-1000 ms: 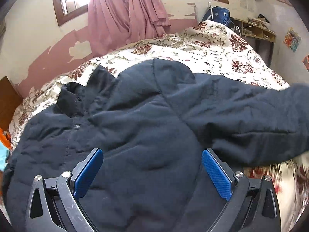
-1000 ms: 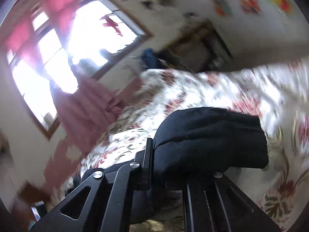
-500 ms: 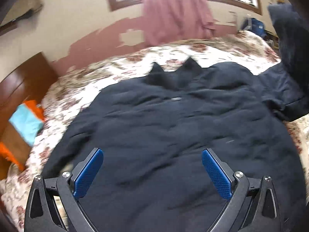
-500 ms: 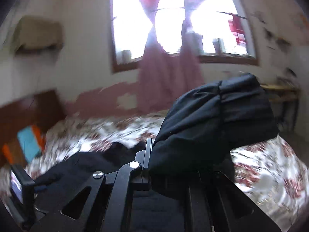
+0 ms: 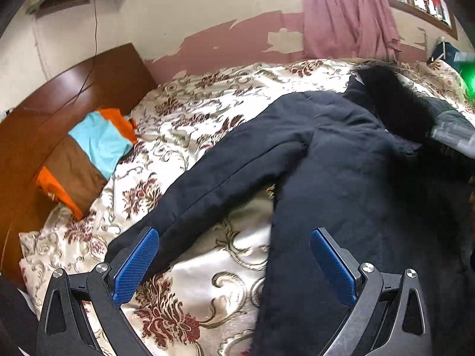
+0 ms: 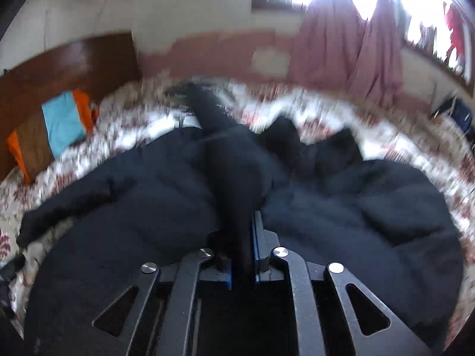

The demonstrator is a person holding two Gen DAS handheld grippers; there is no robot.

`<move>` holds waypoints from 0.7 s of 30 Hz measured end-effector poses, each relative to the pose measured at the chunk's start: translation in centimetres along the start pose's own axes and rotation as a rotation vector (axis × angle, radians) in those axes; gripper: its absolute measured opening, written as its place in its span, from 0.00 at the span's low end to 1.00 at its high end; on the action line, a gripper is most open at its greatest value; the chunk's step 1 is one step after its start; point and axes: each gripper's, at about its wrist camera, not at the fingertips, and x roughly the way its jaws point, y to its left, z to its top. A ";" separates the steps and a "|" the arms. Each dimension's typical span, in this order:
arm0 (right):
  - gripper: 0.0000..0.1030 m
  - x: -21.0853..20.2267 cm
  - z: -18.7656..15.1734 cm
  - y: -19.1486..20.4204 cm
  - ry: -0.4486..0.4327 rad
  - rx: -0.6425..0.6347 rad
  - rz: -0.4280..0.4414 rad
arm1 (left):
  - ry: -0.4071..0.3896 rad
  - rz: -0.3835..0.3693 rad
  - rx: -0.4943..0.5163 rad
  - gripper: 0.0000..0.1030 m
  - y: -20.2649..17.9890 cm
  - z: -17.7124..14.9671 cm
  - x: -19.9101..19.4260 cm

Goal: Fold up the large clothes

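While the right gripper carries one sleeve across the jacket, the left gripper has swung to the other sleeve.

A second ago the right sleeve lay stretched out toward 3 o'clock; now it runs over the chest toward 12 o'clock, pinched between jaws closed tight on it, so the first fold looks nearly laid. The left jaws stand wide open, empty, hovering above the far sleeve's cuff at 9 o'clock, likely the next grab. Spread on the floral bedspread, the jacket is dark, thick, softly quilted, and its collar looks furry. A folded orange, blue and brown cloth lies at 10 o'clock.
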 end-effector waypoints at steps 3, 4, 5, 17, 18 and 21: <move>0.41 2.6 -2.8 -1.0 0.120 -0.011 0.072 | 0.009 -0.035 -0.027 1.00 0.1 -0.2 1.1; 0.48 2.1 -3.8 -1.4 0.127 -0.011 0.113 | 0.005 -0.048 -0.034 1.00 0.0 -0.1 1.2; 0.62 1.2 -4.6 -2.0 0.125 -0.011 0.147 | -0.003 -0.059 -0.037 1.00 -0.3 0.0 1.2; 0.75 -10.0 -7.2 -14.3 -0.028 -0.134 -0.404 | -0.122 -0.129 -0.052 1.00 -11.6 6.7 4.4; 0.75 -10.0 -7.4 -15.3 -0.021 -0.119 -0.415 | -0.106 -0.125 -0.043 1.00 -12.8 7.0 5.1; 0.75 -9.3 -9.4 -18.6 0.017 -0.052 -0.407 | -0.067 -0.078 0.005 1.00 -15.6 7.1 7.2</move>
